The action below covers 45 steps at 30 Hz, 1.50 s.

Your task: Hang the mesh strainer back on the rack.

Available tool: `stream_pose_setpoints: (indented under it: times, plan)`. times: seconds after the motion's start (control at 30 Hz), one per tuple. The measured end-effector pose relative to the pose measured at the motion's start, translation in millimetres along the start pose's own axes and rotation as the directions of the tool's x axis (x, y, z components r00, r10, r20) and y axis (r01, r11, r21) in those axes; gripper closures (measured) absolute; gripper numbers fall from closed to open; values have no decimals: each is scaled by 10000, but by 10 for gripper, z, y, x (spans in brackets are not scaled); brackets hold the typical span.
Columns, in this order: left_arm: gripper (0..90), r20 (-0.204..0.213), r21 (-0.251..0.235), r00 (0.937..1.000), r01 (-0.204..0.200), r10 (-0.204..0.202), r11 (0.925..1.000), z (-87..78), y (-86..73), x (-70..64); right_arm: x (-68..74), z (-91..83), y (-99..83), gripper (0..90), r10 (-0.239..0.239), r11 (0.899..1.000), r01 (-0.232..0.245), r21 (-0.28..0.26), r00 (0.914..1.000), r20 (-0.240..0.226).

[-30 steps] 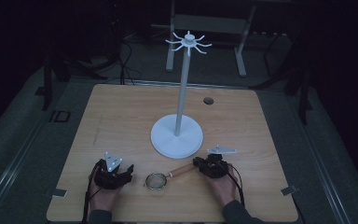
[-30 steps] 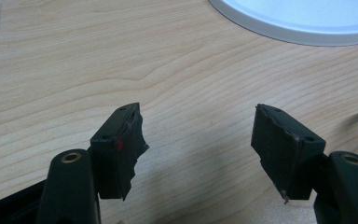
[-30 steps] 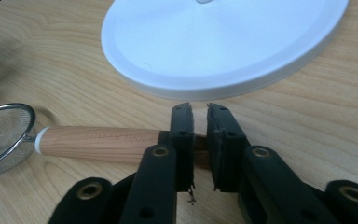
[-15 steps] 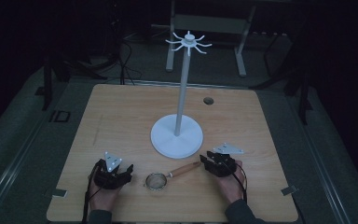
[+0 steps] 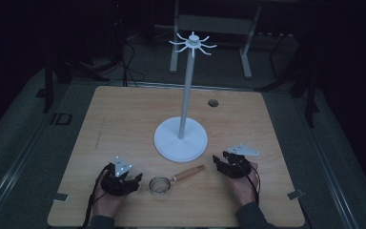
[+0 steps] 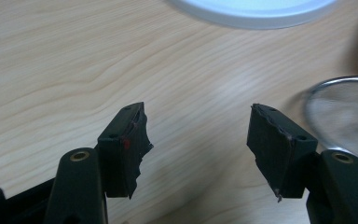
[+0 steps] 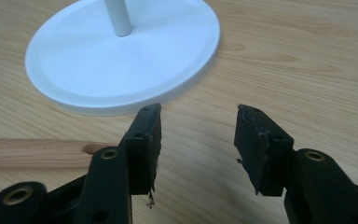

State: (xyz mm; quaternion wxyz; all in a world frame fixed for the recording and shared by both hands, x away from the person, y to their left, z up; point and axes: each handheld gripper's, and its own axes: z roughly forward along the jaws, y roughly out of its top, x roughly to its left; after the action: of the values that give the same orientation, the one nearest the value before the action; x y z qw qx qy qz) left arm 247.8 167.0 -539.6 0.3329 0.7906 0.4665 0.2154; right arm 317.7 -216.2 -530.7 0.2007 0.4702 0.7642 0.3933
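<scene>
left tool (image 5: 134,182): near-left part of the table, held in the person's left hand (image 5: 106,202); a grey three-cornered plate sits on top of it. its jaws point right toward the strainer and stand wide apart, with nothing between them. in the left gripper view (image 6: 198,140) bare wood shows in the gap.
table (image 5: 124,119): light wood with rounded corners; a small dark round hole (image 5: 213,103) lies near its far edge, right of the stand's pole.
strainer (image 5: 160,185): small, round, with a metal rim and fine mesh, lying flat on the table near the front edge, just right of the left tool and apart from it. in the left gripper view its rim (image 6: 340,88) is at the right edge, beyond the right-hand jaw, blurred.
strainer handle (image 5: 189,172): wooden, running from the mesh up and to the right, ending near the stand's base and left of the right tool. in the right gripper view (image 7: 42,153) it lies left of the jaws, its tip just beside the left-hand jaw; i cannot tell whether they touch.
stand (image 5: 187,95): white, with a round flat base (image 5: 180,140) at the middle of the table, an upright pole and a ring of short hooks (image 5: 192,44) at the top. nothing hangs on it.
right tool (image 5: 220,162): near-right part of the table, held in the person's right hand (image 5: 244,183), pointing left toward the handle's end. jaws wide apart, holding nothing; in the right gripper view (image 7: 198,128) bare wood lies between them and the base's rim is just beyond.
</scene>
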Motion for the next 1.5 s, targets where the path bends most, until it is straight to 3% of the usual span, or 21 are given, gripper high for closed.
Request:
stream_pose_setpoints:
  times: [0.13,0.23,0.37,0.53,0.83,1.2,1.5]
  plan:
    - [397,424,-108,9990,113,-108,9999,-57,110,-12,-48,-41,12,529,-42,10000,42,25,9999,117]
    - [405,777,10,9969,118,-119,9999,-79,203,5,-58,-70,14,569,-424,9991,425,-39,9991,91]
    - [417,888,23,9960,-26,23,10000,-96,315,-7,-50,-82,20,578,-821,9966,821,-33,9964,212]
    - [430,1089,-120,9941,9,4,9999,-119,442,-4,-91,-82,21,580,-928,9957,928,-56,9956,145]
    - [447,1424,469,9898,-16,-51,9989,-119,678,3,-202,-146,44,560,-723,9972,731,-183,9966,402]
    - [472,1745,1060,9815,-982,787,9895,-50,924,-149,-331,-236,41,544,-522,9984,535,-204,9967,617]
    - [503,2001,1606,9717,-1586,1253,9742,65,1054,-298,-414,-296,35,545,-496,9984,517,-230,9953,826]
